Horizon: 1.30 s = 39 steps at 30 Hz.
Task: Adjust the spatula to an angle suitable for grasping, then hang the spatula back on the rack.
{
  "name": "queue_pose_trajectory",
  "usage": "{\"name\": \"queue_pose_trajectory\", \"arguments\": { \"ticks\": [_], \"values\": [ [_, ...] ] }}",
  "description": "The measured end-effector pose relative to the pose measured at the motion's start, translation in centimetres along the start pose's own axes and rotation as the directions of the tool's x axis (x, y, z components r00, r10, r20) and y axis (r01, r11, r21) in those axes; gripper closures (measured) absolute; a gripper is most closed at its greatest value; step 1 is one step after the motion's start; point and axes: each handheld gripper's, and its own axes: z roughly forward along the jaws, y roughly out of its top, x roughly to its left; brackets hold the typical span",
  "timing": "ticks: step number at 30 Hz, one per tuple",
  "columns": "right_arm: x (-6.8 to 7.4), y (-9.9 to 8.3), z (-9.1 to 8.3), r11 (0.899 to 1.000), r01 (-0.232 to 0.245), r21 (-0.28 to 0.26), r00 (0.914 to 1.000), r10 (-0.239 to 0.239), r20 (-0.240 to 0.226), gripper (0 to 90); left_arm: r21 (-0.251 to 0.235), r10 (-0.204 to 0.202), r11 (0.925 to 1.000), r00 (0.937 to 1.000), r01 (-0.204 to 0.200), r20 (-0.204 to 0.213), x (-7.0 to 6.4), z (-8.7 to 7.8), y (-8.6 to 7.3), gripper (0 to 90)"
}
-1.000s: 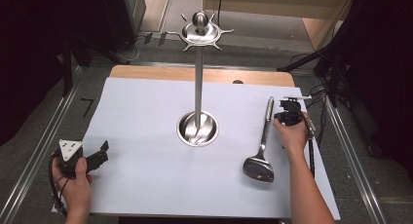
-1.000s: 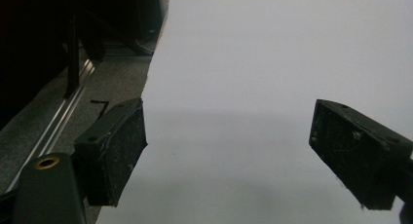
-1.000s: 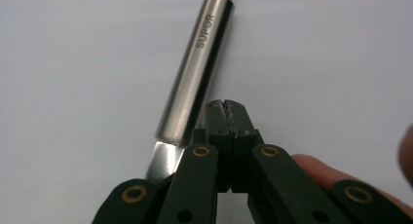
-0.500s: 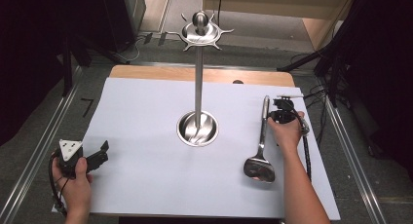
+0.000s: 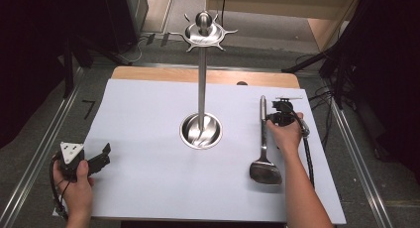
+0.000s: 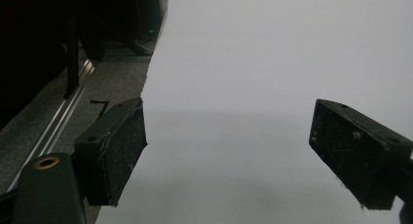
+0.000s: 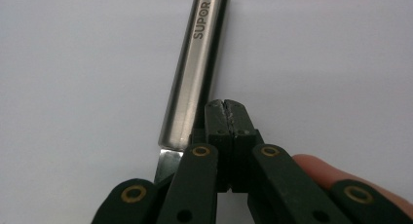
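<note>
the spatula (image 5: 263,148) is lying flat on the white-covered counter (image 5: 148,114), toward its right edge, with its long axis running from the near edge toward the far edge: the broad blade is pointing at the person, the handle tip at the far side. the right gripper (image 5: 275,120) is sitting just to the right of the handle's upper half, near the far end. in the right gripper view the steel handle (image 7: 195,78), stamped with a brand name, is passing just beside the right gripper (image 7: 226,106) on the left, and the jaws are pressed together with nothing between them; the handle is lying outside them, alongside, and contact cannot be judged. the relation that matters, as a judgement: the handle is lying to the left of the closed jaws and roughly parallel to them, so the jaws would need spreading and shifting sideways across the handle before any pinch.

the rack (image 5: 201,79), a steel post rising from a round dish base at the counter's middle with hooked arms at its top, is standing well apart to the left of the spatula. the left gripper (image 5: 101,153) is resting near the near-left corner, far from the spatula; in the left gripper view its jaws are spread wide over bare covering. the right hand (image 5: 285,136) is clearly the nearer one.
</note>
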Motion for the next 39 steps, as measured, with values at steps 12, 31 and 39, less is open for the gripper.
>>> {"name": "queue_pose_trajectory", "arguments": {
  "ticks": [12,31,39],
  "values": [
    [-0.2,0.0,-1.8,0.999,0.006,0.037,0.9997,-0.005,-0.023,57.6,-0.001,0.002,1.0,1.0,-0.002,-0.001,0.0,0.0,0.0,14.6],
    [2.5,-0.9,-4.5,0.974,-0.018,0.224,0.9998,0.018,0.002,37.7,-0.001,0.004,1.0,1.0,-0.004,0.0,-0.1,0.0,0.0,14.7],
    [3.2,-1.7,-4.6,0.96,-0.018,0.28,0.9996,0.011,0.027,42.8,0.003,0.0,1.0,1.0,0.0,-0.003,-0.1,0.1,0.0,14.7]
  ]
}}
